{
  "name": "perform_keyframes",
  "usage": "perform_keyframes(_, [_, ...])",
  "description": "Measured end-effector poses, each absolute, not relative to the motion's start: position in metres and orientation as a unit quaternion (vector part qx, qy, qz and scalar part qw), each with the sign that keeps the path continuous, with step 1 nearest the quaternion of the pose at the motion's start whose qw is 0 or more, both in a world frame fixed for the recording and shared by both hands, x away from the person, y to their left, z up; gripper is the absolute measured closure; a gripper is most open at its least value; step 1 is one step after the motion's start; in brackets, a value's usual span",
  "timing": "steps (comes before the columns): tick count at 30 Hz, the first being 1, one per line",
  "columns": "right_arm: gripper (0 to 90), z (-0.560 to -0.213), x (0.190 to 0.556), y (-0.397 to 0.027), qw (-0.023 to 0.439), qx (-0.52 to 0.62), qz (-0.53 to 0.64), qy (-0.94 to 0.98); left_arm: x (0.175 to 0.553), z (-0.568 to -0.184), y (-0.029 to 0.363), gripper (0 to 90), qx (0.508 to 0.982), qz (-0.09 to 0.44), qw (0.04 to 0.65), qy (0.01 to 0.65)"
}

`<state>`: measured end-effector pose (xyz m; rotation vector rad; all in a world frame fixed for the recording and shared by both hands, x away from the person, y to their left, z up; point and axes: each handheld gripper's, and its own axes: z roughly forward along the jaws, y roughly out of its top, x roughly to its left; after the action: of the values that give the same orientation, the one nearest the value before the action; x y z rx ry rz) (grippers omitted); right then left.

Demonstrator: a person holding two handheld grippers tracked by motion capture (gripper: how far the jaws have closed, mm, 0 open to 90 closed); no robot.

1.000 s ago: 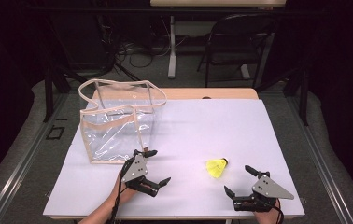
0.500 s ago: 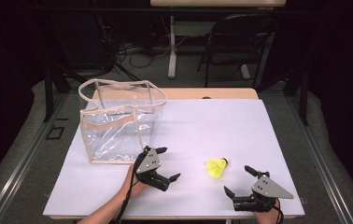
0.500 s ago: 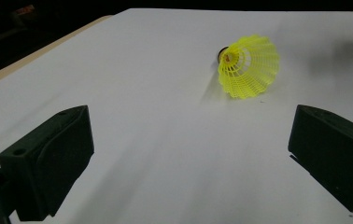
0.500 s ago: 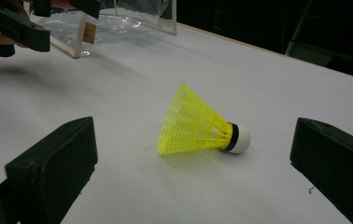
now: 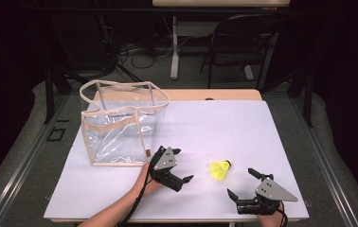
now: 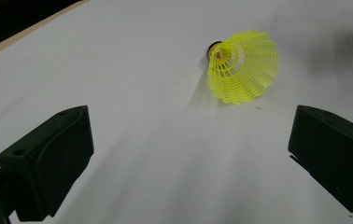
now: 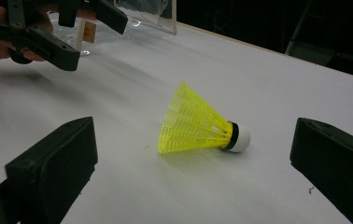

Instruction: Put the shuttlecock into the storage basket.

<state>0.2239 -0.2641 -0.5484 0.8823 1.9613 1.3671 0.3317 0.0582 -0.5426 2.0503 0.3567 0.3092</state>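
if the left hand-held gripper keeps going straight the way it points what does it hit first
Most likely the yellow shuttlecock, lying on its side on the white table. It sits ahead of the open left hand-held gripper, slightly right of centre in that gripper's view, with bare table between.

Yellow shuttlecock on its side between wide-apart black jaws, white table.

Count on the white table top: one yellow plastic mesh shuttlecock with a white cork tip; one clear plastic square bag with beige trim and handles; two black two-jaw handheld grippers, the left gripper and the right gripper. Behind the table: one dark folding chair.
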Motion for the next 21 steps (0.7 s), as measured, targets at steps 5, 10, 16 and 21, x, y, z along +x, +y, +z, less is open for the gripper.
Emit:
perform_keyframes(5, [0.3, -0.548, 0.224, -0.264, 0.292, 0.332, 0.513, 0.736, 0.336, -0.543, 0.048, 0.0, 0.853, 0.119, 0.486, 0.147])
perform_keyframes(10, [0.3, -0.549, 0.225, -0.265, 0.29, 0.333, 0.513, 0.737, 0.34, -0.545, 0.039, 0.0, 0.86, 0.111, 0.476, 0.147])
perform_keyframes(16, [0.3, -0.549, 0.225, -0.265, 0.287, 0.333, 0.513, 0.737, 0.346, -0.544, 0.027, 0.0, 0.871, 0.106, 0.457, 0.143])
perform_keyframes(21, [0.3, -0.55, 0.225, -0.265, 0.287, 0.333, 0.513, 0.737, 0.35, -0.542, 0.015, 0.5, 0.877, 0.1, 0.449, 0.139])
